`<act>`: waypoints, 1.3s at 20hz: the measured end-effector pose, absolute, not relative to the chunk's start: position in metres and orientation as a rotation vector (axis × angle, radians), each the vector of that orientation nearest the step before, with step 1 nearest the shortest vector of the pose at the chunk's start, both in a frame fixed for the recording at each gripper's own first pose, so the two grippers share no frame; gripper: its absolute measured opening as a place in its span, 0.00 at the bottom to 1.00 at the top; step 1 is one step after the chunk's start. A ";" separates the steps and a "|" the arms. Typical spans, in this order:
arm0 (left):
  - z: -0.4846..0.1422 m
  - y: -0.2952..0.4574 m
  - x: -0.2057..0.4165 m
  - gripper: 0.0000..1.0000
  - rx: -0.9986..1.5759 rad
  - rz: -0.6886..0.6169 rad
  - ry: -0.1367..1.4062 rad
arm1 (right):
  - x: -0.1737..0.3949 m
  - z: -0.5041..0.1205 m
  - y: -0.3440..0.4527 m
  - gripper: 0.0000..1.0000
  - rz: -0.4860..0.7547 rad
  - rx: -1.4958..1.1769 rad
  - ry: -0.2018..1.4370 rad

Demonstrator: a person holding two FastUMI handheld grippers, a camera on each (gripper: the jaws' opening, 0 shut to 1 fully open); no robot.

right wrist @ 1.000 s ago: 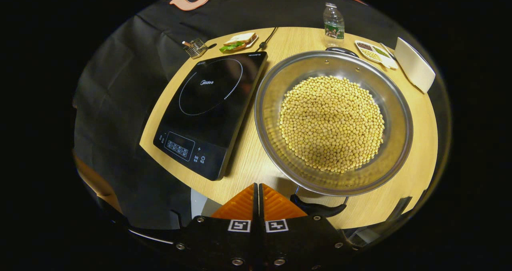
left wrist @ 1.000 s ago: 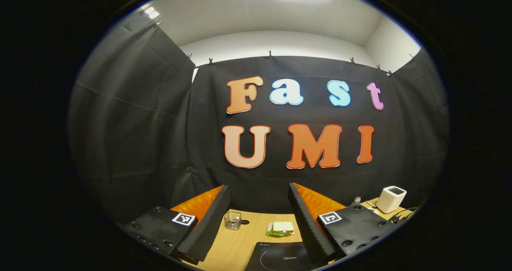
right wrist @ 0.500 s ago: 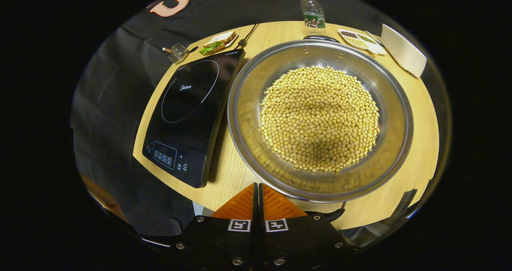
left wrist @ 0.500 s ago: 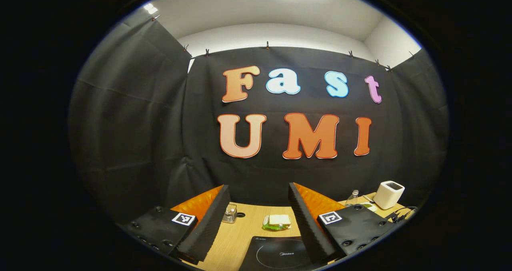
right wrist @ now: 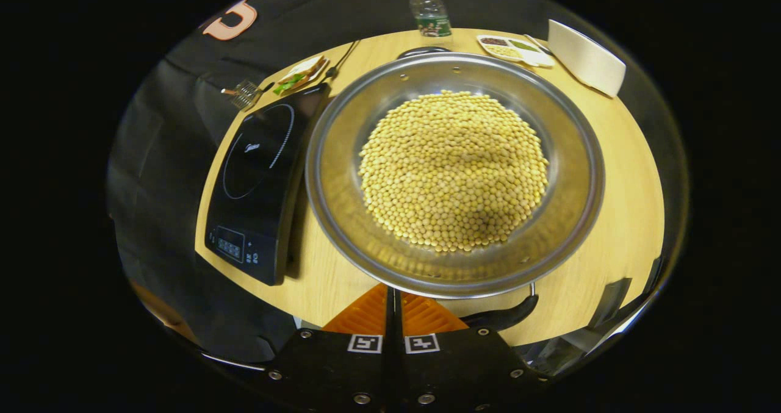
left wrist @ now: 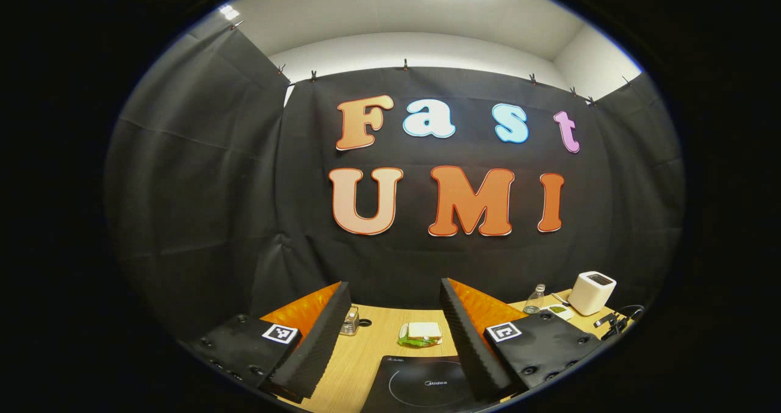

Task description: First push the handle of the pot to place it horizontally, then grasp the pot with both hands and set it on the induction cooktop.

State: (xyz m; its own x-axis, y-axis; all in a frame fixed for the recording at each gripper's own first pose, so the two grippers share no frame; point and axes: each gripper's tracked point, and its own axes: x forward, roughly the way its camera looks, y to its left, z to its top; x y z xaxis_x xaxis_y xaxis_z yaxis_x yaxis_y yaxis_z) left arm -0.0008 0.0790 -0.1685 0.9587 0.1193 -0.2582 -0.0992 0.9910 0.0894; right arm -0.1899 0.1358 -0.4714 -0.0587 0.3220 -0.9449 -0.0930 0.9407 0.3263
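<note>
Your right gripper [right wrist: 390, 300] has its fingers pressed together with nothing between them, a blunt tip for pushing. It sits at 6 o'clock of the pot [right wrist: 454, 169], just beside the near handle [right wrist: 503, 316], which pokes out from under the rim. The pot, heaped with soybeans [right wrist: 453, 169], rests on the table [right wrist: 616, 175] with the induction cooktop [right wrist: 256, 178] at its 9 o'clock, almost touching.

Your left gripper [left wrist: 390, 333] is held wide open and empty, high over the cooktop's near edge, probably waiting for the two-handed lift.

Count: one pot, two handles (the far handle [right wrist: 424, 51] at 12 o'clock), one cooktop, one water bottle [right wrist: 429, 17], one sandwich [right wrist: 299, 74].
</note>
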 end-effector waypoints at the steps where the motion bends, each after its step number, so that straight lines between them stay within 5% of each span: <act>1: -0.171 0.079 0.000 0.96 0.074 0.110 0.273 | -0.187 -0.474 0.125 0.00 0.318 0.185 1.596; 26: -0.198 0.068 0.004 0.98 0.071 0.095 0.352 | -0.091 -0.523 -0.035 0.00 -0.037 0.188 1.577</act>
